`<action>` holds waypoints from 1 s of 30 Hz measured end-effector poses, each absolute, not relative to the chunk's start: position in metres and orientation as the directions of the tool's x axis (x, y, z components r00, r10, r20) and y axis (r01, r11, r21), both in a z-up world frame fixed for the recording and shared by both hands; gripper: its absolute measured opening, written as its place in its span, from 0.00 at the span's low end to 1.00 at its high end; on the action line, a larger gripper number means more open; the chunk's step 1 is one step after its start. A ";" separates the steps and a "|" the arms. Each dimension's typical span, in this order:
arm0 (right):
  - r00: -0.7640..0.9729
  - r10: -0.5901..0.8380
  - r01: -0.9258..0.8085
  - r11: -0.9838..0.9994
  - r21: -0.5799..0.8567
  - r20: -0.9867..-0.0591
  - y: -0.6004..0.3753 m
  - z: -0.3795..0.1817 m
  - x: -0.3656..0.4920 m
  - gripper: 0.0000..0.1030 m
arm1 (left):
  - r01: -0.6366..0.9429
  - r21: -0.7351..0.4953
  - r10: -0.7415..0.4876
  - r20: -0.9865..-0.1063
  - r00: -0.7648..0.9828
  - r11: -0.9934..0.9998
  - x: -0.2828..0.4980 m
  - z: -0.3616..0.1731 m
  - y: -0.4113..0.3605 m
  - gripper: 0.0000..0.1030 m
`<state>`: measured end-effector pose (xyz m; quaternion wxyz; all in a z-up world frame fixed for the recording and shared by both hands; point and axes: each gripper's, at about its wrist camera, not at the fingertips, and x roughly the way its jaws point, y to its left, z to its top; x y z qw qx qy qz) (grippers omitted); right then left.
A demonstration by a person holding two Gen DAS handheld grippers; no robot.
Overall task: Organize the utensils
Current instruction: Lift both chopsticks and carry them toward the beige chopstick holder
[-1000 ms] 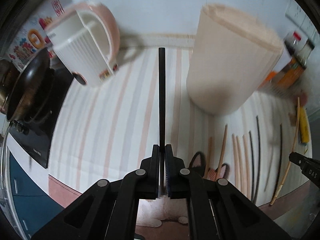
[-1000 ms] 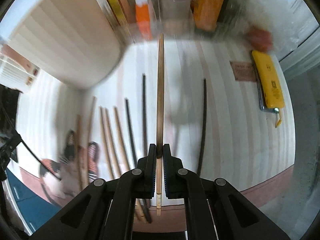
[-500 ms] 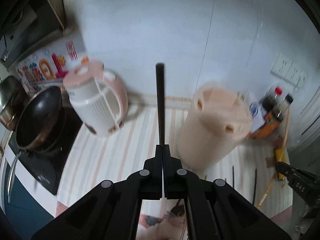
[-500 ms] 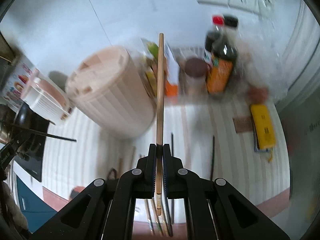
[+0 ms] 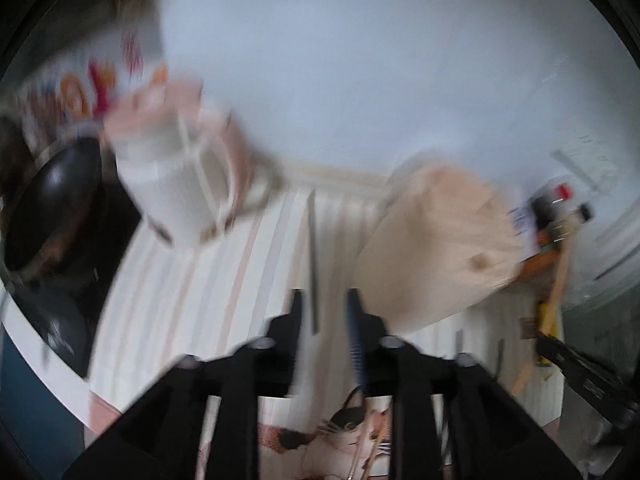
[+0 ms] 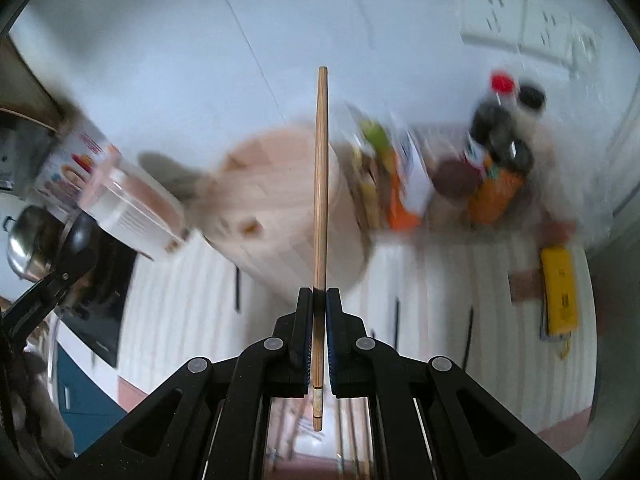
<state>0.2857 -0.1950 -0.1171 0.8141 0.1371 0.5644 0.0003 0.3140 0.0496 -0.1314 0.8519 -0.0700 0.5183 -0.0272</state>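
A home kitchen is showing here. A dark pan [image 5: 52, 196] is sitting on a black cooktop [image 6: 102, 300] at the left edge of the striped tabletop [image 6: 436, 280], sauce bottles [image 6: 498, 148] are crowding the far right corner beneath wall sockets [image 6: 524, 28], and what is probably a pink-and-white rice cooker [image 5: 180, 172], blurred, is standing by the wall.

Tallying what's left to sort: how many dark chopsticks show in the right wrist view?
3 dark chopsticks: one beside the beige canister's left side, two on the striped counter right of it. Others may hide behind the right tool.
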 end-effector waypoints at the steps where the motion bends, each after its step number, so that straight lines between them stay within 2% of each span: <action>1: 0.334 0.154 0.177 0.959 0.223 -0.930 -0.200 -0.132 0.284 0.06 | -0.043 -0.152 -0.119 -0.893 0.434 0.987 0.319 -0.147 0.053 0.33; 7: 0.170 0.085 0.321 0.937 0.137 -0.982 -0.229 -0.210 0.276 0.06 | -0.080 -0.208 -0.181 -0.948 0.260 0.975 0.364 -0.253 0.046 0.33; 13: 0.064 0.005 0.392 0.920 0.030 -0.998 -0.249 -0.260 0.274 0.06 | -0.035 -0.144 -0.137 -0.976 0.170 0.989 0.387 -0.306 0.017 0.33; 17: 0.024 -0.012 0.406 0.914 -0.001 -1.000 -0.254 -0.278 0.273 0.06 | -0.006 -0.058 -0.056 -0.984 0.171 0.998 0.391 -0.324 0.008 0.31; 19: 0.009 -0.019 0.404 0.915 -0.014 -1.000 -0.254 -0.284 0.273 0.06 | 0.023 -0.004 -0.009 -0.979 0.202 1.000 0.391 -0.324 0.002 0.08; 20: 0.004 -0.023 0.402 0.915 -0.019 -1.000 -0.254 -0.286 0.272 0.06 | 0.035 0.005 -0.003 -0.979 0.206 0.999 0.390 -0.324 0.000 0.05; 26: -0.003 -0.030 0.381 0.924 -0.029 -1.000 -0.253 -0.285 0.266 0.06 | 0.039 0.002 -0.004 -0.988 0.155 0.999 0.348 -0.325 0.011 0.04; 30: -0.013 -0.015 0.361 0.932 -0.019 -1.000 -0.250 -0.284 0.250 0.06 | 0.041 -0.028 -0.030 -0.998 0.046 0.999 0.265 -0.327 0.027 0.04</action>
